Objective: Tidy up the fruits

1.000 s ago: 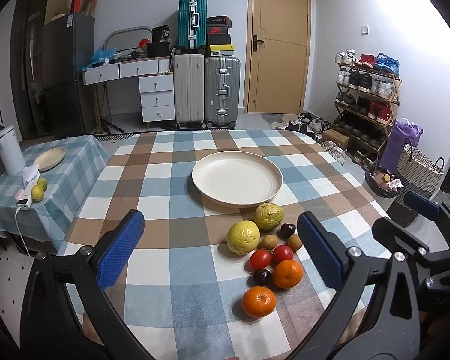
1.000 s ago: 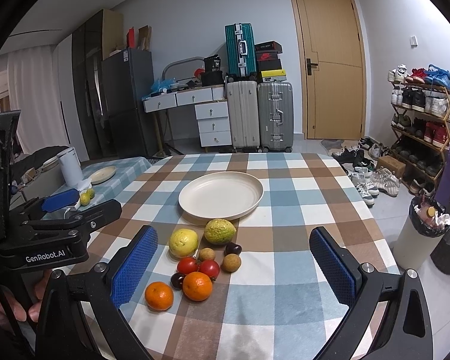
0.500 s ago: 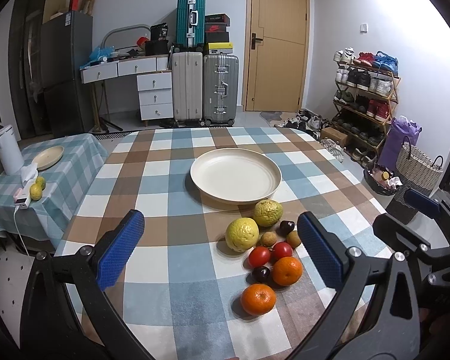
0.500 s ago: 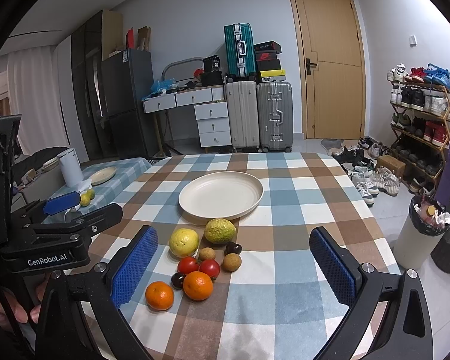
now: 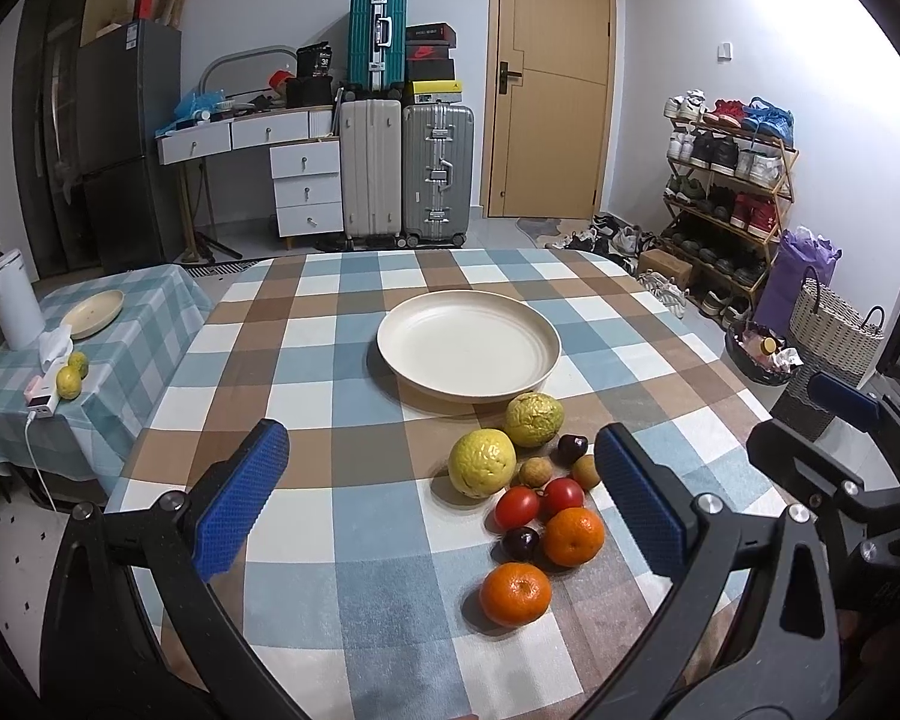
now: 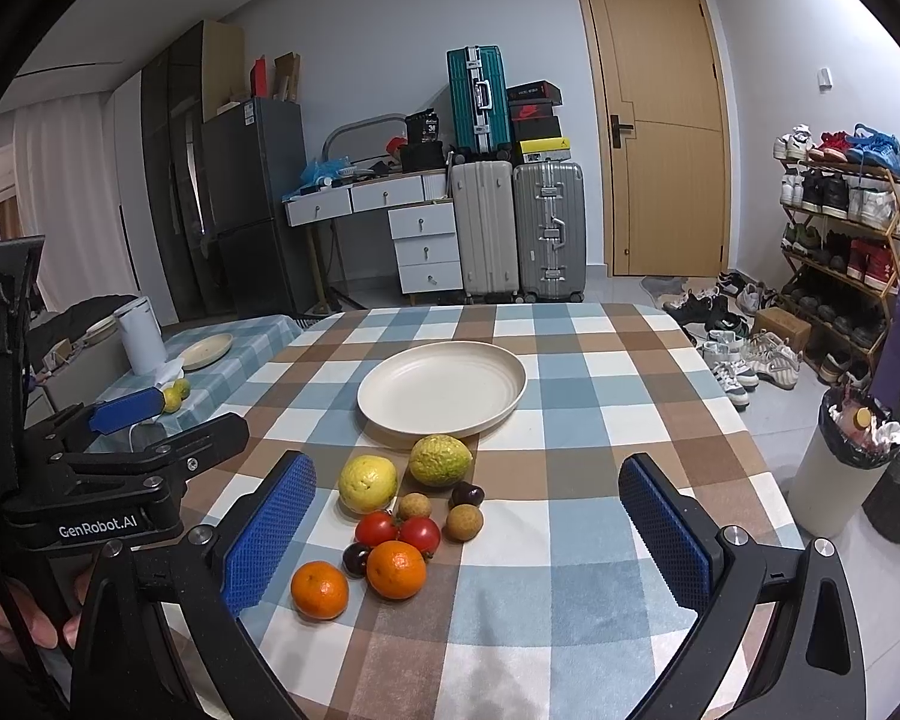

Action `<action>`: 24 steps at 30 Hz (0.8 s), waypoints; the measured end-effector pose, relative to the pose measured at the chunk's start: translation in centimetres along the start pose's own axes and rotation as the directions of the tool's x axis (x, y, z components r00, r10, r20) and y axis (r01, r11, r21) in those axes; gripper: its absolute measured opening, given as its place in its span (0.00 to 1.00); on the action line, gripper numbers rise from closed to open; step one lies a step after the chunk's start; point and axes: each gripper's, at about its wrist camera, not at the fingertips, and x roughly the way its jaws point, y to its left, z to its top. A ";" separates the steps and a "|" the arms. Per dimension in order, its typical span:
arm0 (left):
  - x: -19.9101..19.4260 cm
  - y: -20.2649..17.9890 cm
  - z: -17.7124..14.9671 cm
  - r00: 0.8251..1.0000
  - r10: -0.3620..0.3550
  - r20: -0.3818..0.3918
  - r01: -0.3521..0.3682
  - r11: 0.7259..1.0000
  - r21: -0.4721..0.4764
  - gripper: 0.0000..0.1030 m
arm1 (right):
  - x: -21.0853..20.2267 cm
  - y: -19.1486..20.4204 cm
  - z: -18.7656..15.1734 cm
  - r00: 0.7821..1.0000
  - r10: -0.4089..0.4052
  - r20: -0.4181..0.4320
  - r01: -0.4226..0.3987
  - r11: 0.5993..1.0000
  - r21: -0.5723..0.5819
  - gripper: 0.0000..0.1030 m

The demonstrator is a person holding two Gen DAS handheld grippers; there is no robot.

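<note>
The left gripper (image 5: 441, 495) and the right gripper (image 6: 468, 525) both hang with jaws spread wide and hold nothing. The fruits (image 6: 399, 513) (oranges, tomatoes, guavas) lie clustered on the checkered table (image 6: 600, 420), just beside the cream plate (image 6: 441, 387).

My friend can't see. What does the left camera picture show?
A pile of fruit lies on a checkered table just in front of an empty cream plate. The open left tool hovers near it, holding nothing.
</note>
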 end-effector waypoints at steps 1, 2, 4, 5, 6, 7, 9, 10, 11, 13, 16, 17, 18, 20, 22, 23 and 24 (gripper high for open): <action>0.0 0.0 -0.1 1.000 0.000 -0.001 0.000 1.000 0.000 0.99 | 0.0 0.0 0.0 1.000 0.001 0.000 -0.001 1.000 0.000 1.00; 0.0 -0.1 -0.2 1.000 0.000 -0.001 0.000 1.000 -0.001 0.99 | 0.0 0.0 0.0 1.000 0.000 0.000 0.000 1.000 0.000 1.00; 0.0 0.2 0.4 1.000 -0.003 -0.003 0.003 1.000 -0.003 0.99 | 0.0 0.0 0.0 1.000 -0.001 -0.001 0.001 1.000 0.000 1.00; 0.0 0.2 0.4 1.000 -0.005 -0.003 0.005 1.000 -0.003 0.99 | 0.0 0.0 0.0 1.000 0.000 -0.001 0.000 1.000 0.001 1.00; 0.0 0.1 0.3 1.000 -0.009 -0.004 0.009 1.000 -0.004 0.99 | 0.0 -0.1 0.0 1.000 0.001 -0.001 -0.001 1.000 0.003 1.00; 0.0 0.1 0.2 1.000 -0.014 -0.006 0.014 1.000 -0.005 0.99 | -0.1 0.0 0.0 1.000 0.001 0.000 -0.001 1.000 0.004 1.00; 0.1 0.0 -0.1 0.999 -0.032 -0.010 0.031 0.999 -0.011 0.99 | 0.0 -0.1 0.0 1.000 0.000 -0.001 0.000 1.000 0.001 1.00; 0.5 0.3 -0.2 0.999 -0.046 -0.018 0.046 0.999 -0.015 0.99 | 0.0 0.0 -0.1 1.000 0.000 -0.002 0.000 1.000 0.001 1.00; 0.6 0.3 -0.4 0.998 -0.056 -0.021 0.056 0.998 -0.019 0.99 | 0.0 -0.1 -0.1 1.000 0.000 -0.004 0.000 1.000 0.002 1.00; 0.9 0.5 -0.6 0.997 -0.070 -0.027 0.070 0.997 -0.020 0.99 | 0.0 -0.1 -0.2 1.000 0.001 -0.007 -0.001 1.000 0.003 1.00; 1.4 0.5 -1.3 0.995 -0.094 -0.042 0.094 0.995 -0.019 0.99 | 0.1 -0.2 -0.3 1.000 -0.001 -0.011 0.001 1.000 0.006 1.00; 1.6 0.4 -1.6 0.994 -0.101 -0.051 0.100 0.995 -0.017 0.99 | 0.2 -0.4 -0.4 1.000 -0.002 -0.012 0.002 1.000 0.010 1.00; 1.9 0.3 -1.9 0.992 -0.109 -0.061 0.108 0.994 -0.014 0.99 | 0.3 -0.4 -0.4 1.000 -0.001 -0.014 0.002 1.000 0.013 1.00; 2.3 0.3 -2.4 0.990 -0.119 -0.079 0.119 0.993 -0.010 0.99 | 0.5 -0.5 -0.6 1.000 -0.002 -0.020 0.003 1.000 0.017 1.00; 2.9 0.9 -2.4 0.985 -0.134 -0.107 0.134 0.991 -0.011 0.99 | 0.8 -0.6 -0.7 1.000 -0.004 -0.027 0.004 1.000 0.019 1.00; 3.3 0.9 -2.7 0.983 -0.140 -0.118 0.140 0.990 -0.012 0.99 | 1.0 -0.7 -0.7 1.000 -0.004 -0.029 0.005 1.000 0.020 1.00; 3.8 0.9 -3.0 0.981 -0.140 -0.131 0.139 0.990 -0.017 0.99 | 1.0 -0.8 -0.8 1.000 -0.004 -0.031 0.005 1.000 0.020 1.00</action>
